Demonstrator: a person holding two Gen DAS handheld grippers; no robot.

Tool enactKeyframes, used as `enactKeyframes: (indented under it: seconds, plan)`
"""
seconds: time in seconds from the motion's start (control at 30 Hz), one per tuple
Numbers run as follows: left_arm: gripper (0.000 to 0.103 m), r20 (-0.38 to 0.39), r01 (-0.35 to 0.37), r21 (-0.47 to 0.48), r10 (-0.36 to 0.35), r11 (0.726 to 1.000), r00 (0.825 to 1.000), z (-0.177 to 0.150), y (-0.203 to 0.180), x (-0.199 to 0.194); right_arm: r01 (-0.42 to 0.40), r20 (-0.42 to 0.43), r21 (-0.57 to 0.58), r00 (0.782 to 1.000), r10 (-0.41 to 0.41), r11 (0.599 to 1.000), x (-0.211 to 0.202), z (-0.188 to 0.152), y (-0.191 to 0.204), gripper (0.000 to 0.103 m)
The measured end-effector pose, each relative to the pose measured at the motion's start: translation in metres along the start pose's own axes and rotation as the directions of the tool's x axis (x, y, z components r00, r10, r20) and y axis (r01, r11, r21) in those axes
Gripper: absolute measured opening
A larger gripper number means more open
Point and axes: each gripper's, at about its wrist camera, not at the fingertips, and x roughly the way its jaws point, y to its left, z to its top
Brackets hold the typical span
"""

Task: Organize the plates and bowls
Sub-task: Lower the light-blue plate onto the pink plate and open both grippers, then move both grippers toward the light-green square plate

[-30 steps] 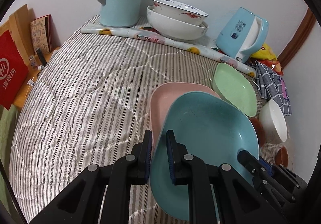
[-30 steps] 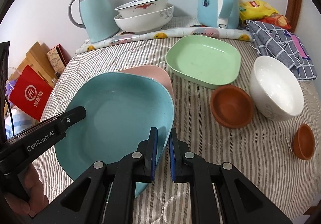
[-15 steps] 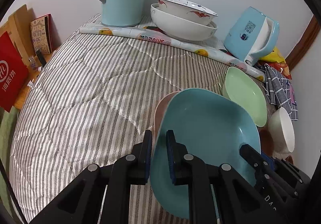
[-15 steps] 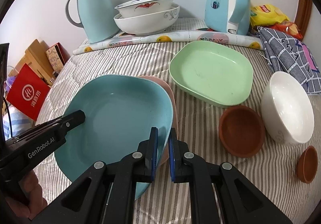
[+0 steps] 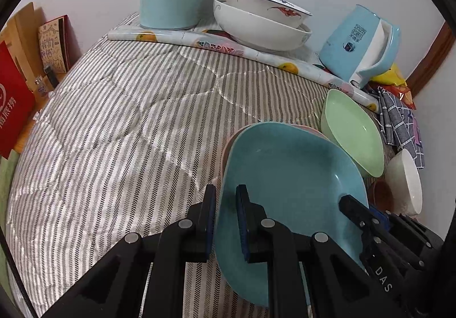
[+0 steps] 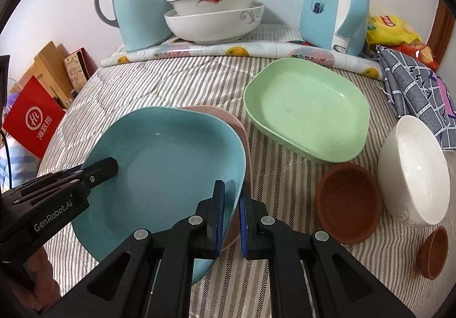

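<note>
A blue plate (image 5: 287,175) (image 6: 168,164) hangs over a pink plate (image 6: 228,121), whose edge (image 5: 228,144) barely shows beneath it. My left gripper (image 5: 226,201) is shut on the blue plate's left rim. My right gripper (image 6: 231,198) is shut on its right rim. Each gripper appears in the other's view, the right gripper (image 5: 359,212) and the left gripper (image 6: 102,168). A green plate (image 6: 307,109) (image 5: 353,135) lies just right of the pink one. A white bowl (image 6: 413,172) (image 5: 407,181), a brown bowl (image 6: 349,201) and a small brown bowl (image 6: 433,252) sit to the right.
All rests on a striped quilt (image 5: 114,129). At the back stand a blue jug (image 6: 136,4), two stacked white bowls (image 6: 213,15), a blue kettle (image 6: 336,4) and a rolled fruit-print cloth (image 6: 228,50). A checked cloth (image 6: 413,89) and snack bags (image 6: 390,30) lie far right.
Both grippers have carried the blue plate toward the back and right, a little lower. It now covers nearly all of the pink plate, which showed widely before.
</note>
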Motion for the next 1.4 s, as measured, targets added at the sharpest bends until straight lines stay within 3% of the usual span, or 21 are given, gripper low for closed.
enactKeyframes:
  seconds: [0.73,0.77,0.87,0.97,1.13,1.27,1.4]
  plan:
    - [0.014,-0.015,0.016,0.015,-0.016,1.000,1.000,0.005,0.002,0.004,-0.027,0.040,-0.034,0.999,0.028,0.999,0.016,0.016,-0.001,0.009]
    - [0.018,-0.019,0.017,0.014,-0.017,1.000,1.000,0.005,0.001,0.002,-0.027,0.046,-0.035,0.999,0.029,0.999,0.014,0.016,-0.001,0.010]
    - [0.038,-0.010,-0.003,0.021,0.004,1.000,1.000,0.004,-0.002,-0.003,-0.033,0.064,-0.035,0.997,0.035,0.999,0.005,0.014,-0.001,0.020]
    - [0.040,0.002,-0.010,0.022,0.010,1.000,1.000,0.002,-0.003,-0.011,-0.022,0.093,-0.030,0.995,0.025,0.999,-0.007,0.011,-0.004,0.035]
    - [0.040,0.017,-0.020,0.024,0.020,1.000,1.000,0.000,-0.007,-0.025,-0.029,0.127,-0.012,0.991,0.030,1.000,-0.029,0.006,-0.011,0.035]
    - [0.041,0.042,-0.022,0.039,0.021,0.999,0.999,-0.002,-0.014,-0.040,-0.030,0.166,0.005,0.986,0.029,1.000,-0.049,0.001,-0.017,0.050]
    - [0.043,0.056,-0.024,0.053,0.021,0.998,0.998,-0.006,-0.024,-0.051,-0.034,0.195,0.030,0.980,0.027,0.999,-0.066,-0.006,-0.027,0.054]
